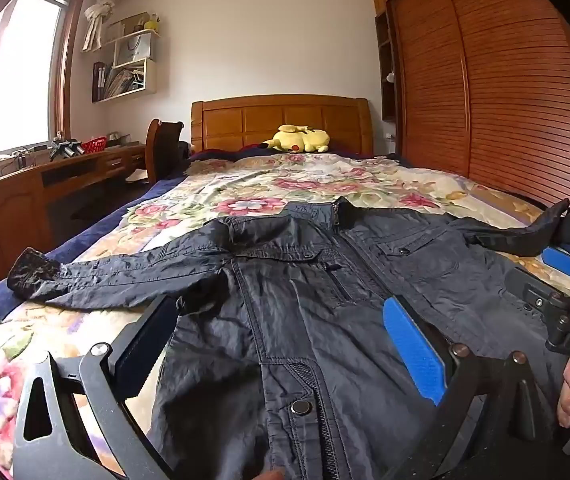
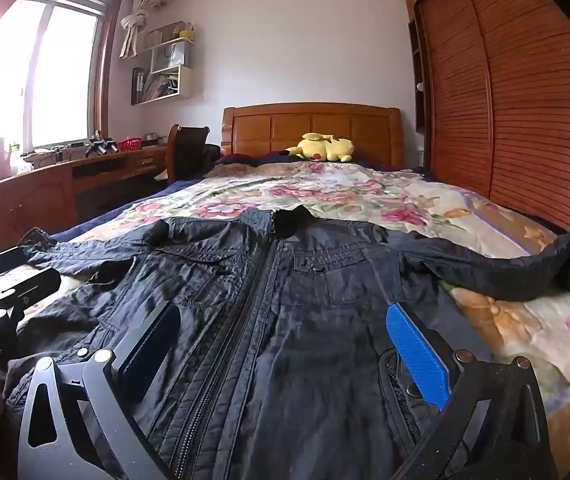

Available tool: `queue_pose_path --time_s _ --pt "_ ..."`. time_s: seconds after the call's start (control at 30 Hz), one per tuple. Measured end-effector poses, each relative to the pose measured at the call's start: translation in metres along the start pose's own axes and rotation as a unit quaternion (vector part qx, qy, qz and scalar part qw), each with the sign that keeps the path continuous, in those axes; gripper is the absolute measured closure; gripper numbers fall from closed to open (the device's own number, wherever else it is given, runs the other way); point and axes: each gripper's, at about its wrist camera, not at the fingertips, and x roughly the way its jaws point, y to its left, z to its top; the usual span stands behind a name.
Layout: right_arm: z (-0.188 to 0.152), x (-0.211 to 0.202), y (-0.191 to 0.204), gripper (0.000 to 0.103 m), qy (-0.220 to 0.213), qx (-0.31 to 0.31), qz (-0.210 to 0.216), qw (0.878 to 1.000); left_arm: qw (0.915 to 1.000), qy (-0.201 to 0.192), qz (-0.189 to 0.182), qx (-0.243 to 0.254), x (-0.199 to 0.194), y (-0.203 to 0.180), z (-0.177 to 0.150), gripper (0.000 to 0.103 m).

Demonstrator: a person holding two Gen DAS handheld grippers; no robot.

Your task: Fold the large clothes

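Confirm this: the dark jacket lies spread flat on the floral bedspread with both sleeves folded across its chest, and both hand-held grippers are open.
Wrong on the sleeves. The jacket lies flat on the bedspread, but both sleeves stretch out sideways, unfolded, as the right wrist view shows. The left hand-held gripper and right hand-held gripper are open.

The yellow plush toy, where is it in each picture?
Left wrist view: the yellow plush toy lies at the far end of the bed, just right of the picture's middle, in front of the wooden headboard.
Right wrist view: the same toy sits farther right of the middle, again against the headboard.
Shared landmark: the dark jacket spread flat on the floral bedspread, its collar pointing toward the toy.
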Motion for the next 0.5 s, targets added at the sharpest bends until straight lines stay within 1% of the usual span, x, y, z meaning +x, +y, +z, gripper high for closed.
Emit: queue_pose_path --time_s 0.03,0.07,0.5 --pt "-0.0001 -0.0004 0.0003 0.0 0.0 0.0 0.0 1.0 1.0 0.001 0.001 0.002 0.0015 -0.0002 0.0003 0.0" --pt "-0.0002 -0.0007 0.0006 0.0 0.001 -0.001 0.0 1.0 0.9999 -0.013 0.002 0.001 -0.0024 -0.0012 -0.0007 0.0" --pt "0.0024 0.0013 0.0006 0.0 -0.002 0.002 -0.003 1.0 0.9999 -0.014 0.004 0.006 -0.0053 0.0008 -0.0004 0.0"
